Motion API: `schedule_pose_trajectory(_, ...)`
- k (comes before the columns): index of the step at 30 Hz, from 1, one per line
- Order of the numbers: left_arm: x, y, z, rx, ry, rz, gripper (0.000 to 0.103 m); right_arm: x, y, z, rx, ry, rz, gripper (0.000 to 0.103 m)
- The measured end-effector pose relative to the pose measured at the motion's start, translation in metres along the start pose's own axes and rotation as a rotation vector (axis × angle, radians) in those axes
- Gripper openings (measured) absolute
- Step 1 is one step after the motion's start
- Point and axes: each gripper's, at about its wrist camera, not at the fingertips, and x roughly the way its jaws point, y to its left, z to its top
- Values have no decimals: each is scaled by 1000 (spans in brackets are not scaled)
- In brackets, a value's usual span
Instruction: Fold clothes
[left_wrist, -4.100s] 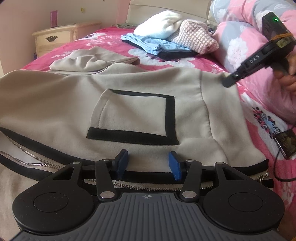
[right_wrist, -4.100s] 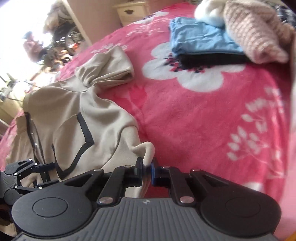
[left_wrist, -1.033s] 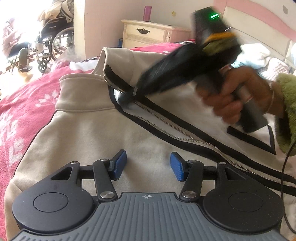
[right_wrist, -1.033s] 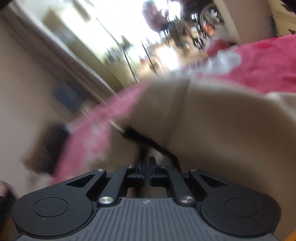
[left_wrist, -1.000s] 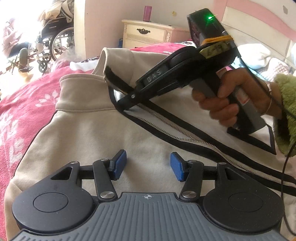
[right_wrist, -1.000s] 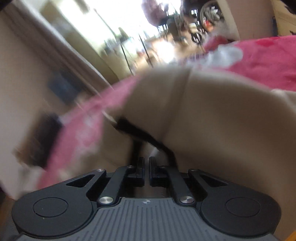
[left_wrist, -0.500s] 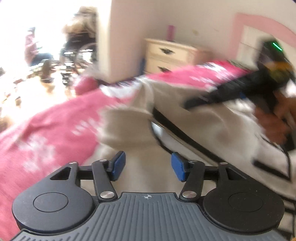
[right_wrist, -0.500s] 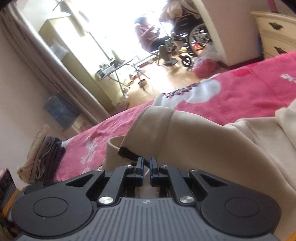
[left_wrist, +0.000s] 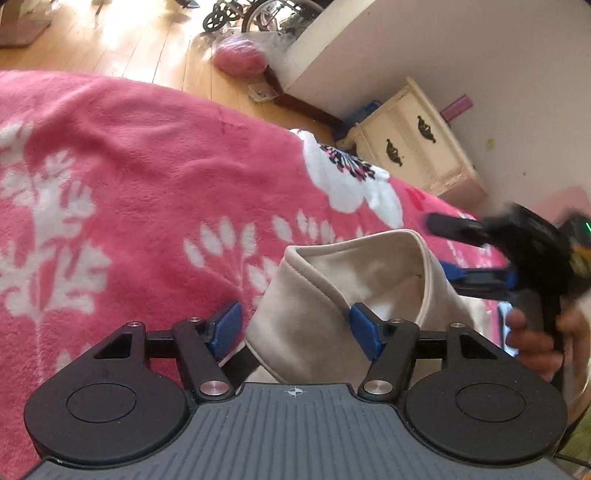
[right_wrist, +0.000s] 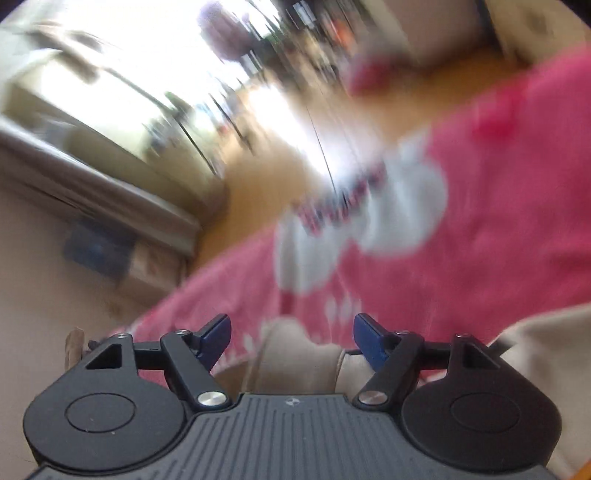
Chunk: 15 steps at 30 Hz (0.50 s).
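Note:
A beige zip jacket lies on the bed, and one tube-like end of it (left_wrist: 325, 284) rises between my left gripper's (left_wrist: 293, 326) blue pads. The left jaws are closing; the right pad (left_wrist: 364, 330) touches a fold, while the left pad stands apart from the cloth. In the left wrist view my right gripper (left_wrist: 448, 251) hovers blurred just right of that end, in a person's hand (left_wrist: 532, 339). Its jaws are opening. In the blurred right wrist view my right gripper (right_wrist: 291, 330) stands wide, with beige jacket cloth (right_wrist: 299, 358) lying low between the fingers, not pinched.
A pink blanket with white flowers (left_wrist: 129, 177) covers the bed. Beyond the bed's edge are a wooden floor, a cream nightstand (left_wrist: 413, 155), a pink bag (left_wrist: 240, 61) and wheelchair wheels. A wall corner stands behind the nightstand.
My right gripper let go of the jacket's black-trimmed edge and opened wide. The left view swung from the jacket's zip front to its end near the bed's edge.

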Motion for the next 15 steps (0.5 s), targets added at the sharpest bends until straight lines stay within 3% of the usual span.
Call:
schedule_pose_trajectory(1, 2, -4, -1, 22, -4, 23, 48, 7, -1, 1, 6, 24, -27, 70)
schedule_pose_trajectory(2, 4, -7, -1, 40, -6, 53, 43, 14, -1, 2, 13, 49, -54, 60)
schedule_pose_trajectory(4, 7, -11, -2, 63, -12, 98, 20, 21, 1, 1, -14, 60, -97, 35)
schedule_pose_trajectory(5, 6, -11, -3, 68, -24, 105, 15, 20, 4, -1, -46, 49, -87, 21)
schedule_pose_trajectory(7, -2, -9, -6, 64, -71, 103, 5, 16, 10, -10, -103, 10, -66, 16)
schedule_pose_trajectory(11, -24, -13, -20, 99, -205, 127, 4, 1, 26, -23, -229, -108, 27, 15)
schedule_pose_trajectory(15, -19, -11, -25, 107, -234, 144, 4, 9, 13, -20, -180, -186, 72, 15)
